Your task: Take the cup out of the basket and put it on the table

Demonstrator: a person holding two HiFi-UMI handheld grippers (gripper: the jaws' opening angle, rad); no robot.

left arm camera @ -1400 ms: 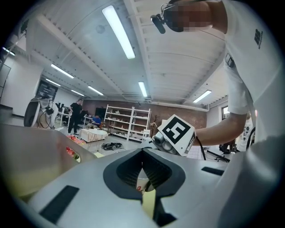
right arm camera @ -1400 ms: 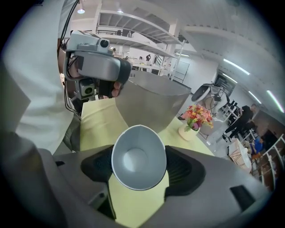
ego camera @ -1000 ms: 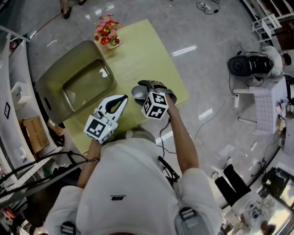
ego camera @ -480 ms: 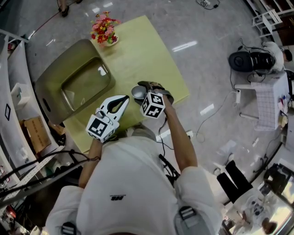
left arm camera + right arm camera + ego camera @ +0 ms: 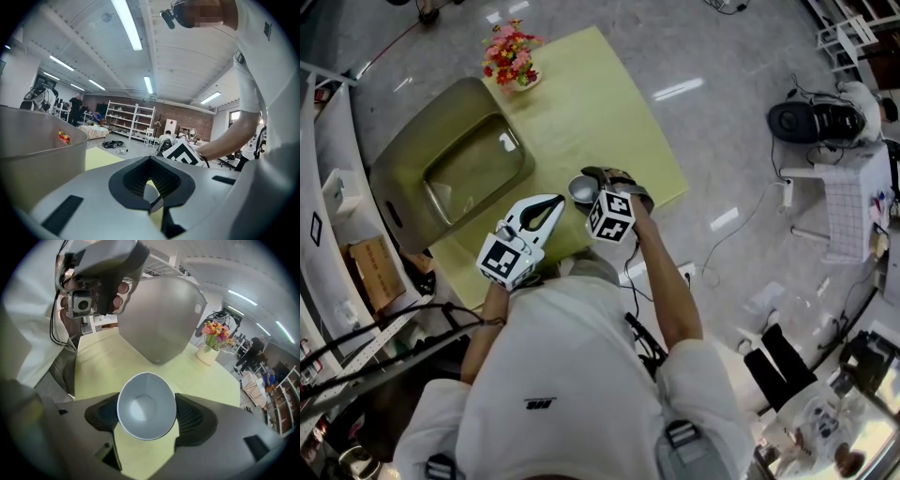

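Little moved: right fingers [image 5: 194, 420] pinch cup [image 5: 146, 411] above yellow table [image 5: 108, 363]; left fingers [image 5: 124, 183] seemingly together.

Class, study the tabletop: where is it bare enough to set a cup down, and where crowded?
Bare: the wide strip of table between the basket and the right edge, from the flower pot down to the cup held in the right gripper. Crowded: the left side under the basket, the far corner by the flowers.
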